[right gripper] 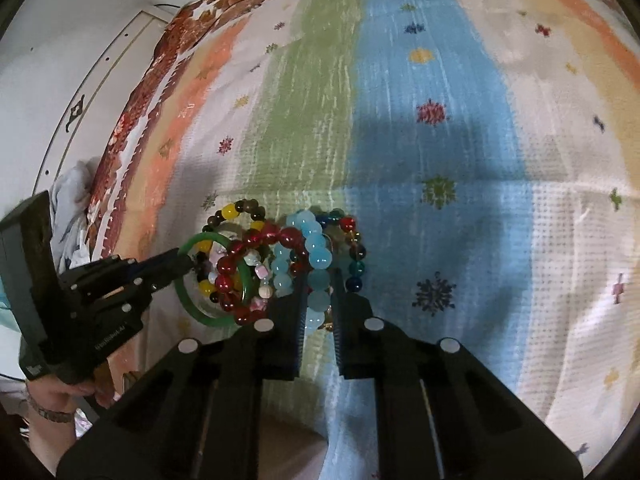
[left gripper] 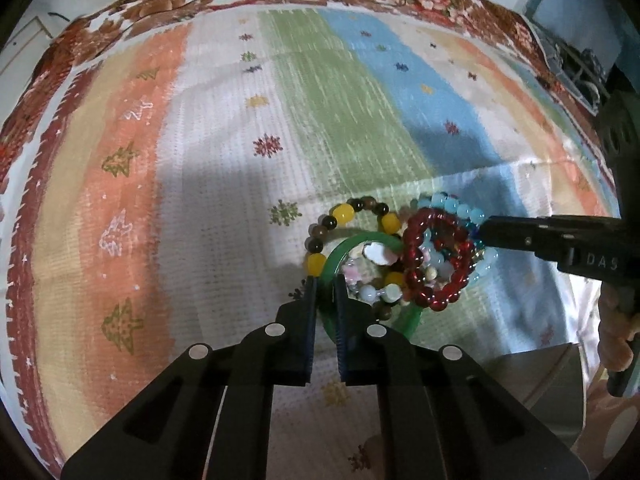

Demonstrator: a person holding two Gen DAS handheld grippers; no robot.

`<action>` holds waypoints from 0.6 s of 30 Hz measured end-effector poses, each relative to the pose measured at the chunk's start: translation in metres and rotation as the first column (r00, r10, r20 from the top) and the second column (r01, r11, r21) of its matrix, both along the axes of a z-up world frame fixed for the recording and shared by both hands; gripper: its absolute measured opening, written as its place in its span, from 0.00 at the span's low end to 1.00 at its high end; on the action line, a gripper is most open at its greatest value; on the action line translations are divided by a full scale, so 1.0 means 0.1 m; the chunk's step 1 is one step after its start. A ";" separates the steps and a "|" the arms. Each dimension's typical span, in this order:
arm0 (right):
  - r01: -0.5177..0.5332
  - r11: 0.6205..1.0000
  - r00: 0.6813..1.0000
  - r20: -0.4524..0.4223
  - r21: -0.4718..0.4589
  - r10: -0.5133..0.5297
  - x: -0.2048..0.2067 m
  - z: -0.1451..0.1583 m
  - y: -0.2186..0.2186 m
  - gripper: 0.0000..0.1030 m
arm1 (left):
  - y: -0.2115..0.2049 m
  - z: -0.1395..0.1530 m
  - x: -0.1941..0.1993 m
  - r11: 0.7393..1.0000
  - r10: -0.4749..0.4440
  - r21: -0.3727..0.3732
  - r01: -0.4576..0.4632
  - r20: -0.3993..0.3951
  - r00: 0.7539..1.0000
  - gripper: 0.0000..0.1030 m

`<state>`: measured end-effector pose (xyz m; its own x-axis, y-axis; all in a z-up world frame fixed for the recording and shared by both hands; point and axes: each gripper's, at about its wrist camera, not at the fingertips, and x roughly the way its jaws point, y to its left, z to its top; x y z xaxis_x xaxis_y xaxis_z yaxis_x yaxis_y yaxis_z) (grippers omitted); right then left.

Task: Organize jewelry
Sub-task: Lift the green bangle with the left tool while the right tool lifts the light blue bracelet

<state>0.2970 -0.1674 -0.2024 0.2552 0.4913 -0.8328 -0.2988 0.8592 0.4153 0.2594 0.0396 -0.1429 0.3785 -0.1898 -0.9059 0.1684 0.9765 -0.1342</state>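
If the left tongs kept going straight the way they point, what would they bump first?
The left tongs are shut on the green bangle. Straight ahead come the yellow and brown bead bracelet, then probably the striped cloth.

Striped cloth (left gripper: 224, 168) bare all around; only bracelet heap (left gripper: 400, 260) obstructs.

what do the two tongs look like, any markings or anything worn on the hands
Both are matte black. The left tongs and right tongs have ribbed dark blue pads and round silver pins at the links. White lettering marks the right body. The left wrist wears a metal watch band.
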 end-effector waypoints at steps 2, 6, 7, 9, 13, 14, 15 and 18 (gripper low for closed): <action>-0.003 1.000 1.000 0.003 -0.002 0.003 -0.01 0.01 0.01 0.12 | 0.00 0.00 0.00 1.000 0.001 -0.005 -0.001 -0.001 1.000 0.08; 0.006 1.000 1.000 0.005 0.002 -0.006 -0.03 0.05 0.01 0.12 | 0.05 0.03 -0.01 0.999 0.011 -0.042 -0.012 -0.008 1.000 0.08; 0.005 1.000 1.000 0.012 0.006 -0.006 -0.04 0.08 0.01 0.12 | 0.06 0.05 -0.02 0.999 0.012 -0.042 -0.013 -0.003 1.000 0.08; 0.001 1.000 0.999 0.036 0.004 -0.001 -0.07 0.17 0.02 0.12 | 0.07 0.11 -0.04 0.999 0.017 -0.044 -0.017 0.010 1.000 0.08; -0.010 1.000 0.997 0.076 0.005 0.010 -0.12 0.32 0.02 0.12 | 0.11 0.23 -0.06 0.998 0.031 -0.060 -0.029 0.034 0.999 0.09; -0.011 1.000 0.996 0.083 0.005 0.010 -0.13 0.34 0.01 0.12 | 0.12 0.26 -0.07 0.997 0.035 -0.065 -0.032 0.040 0.999 0.09; -0.011 1.000 0.996 0.090 0.005 0.010 -0.14 0.37 0.01 0.12 | 0.12 0.29 -0.07 0.997 0.037 -0.069 -0.034 0.045 0.998 0.09; -0.010 1.000 0.994 0.110 0.007 0.010 -0.16 0.46 0.01 0.12 | 0.13 0.40 -0.10 0.995 0.044 -0.091 -0.038 0.067 0.997 0.09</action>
<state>0.2806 -0.1664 -0.1559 0.3397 0.5008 -0.7961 -0.3515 0.8527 0.3864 0.2498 0.0529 -0.1027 0.4487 -0.2518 -0.8575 0.1400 0.9674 -0.2109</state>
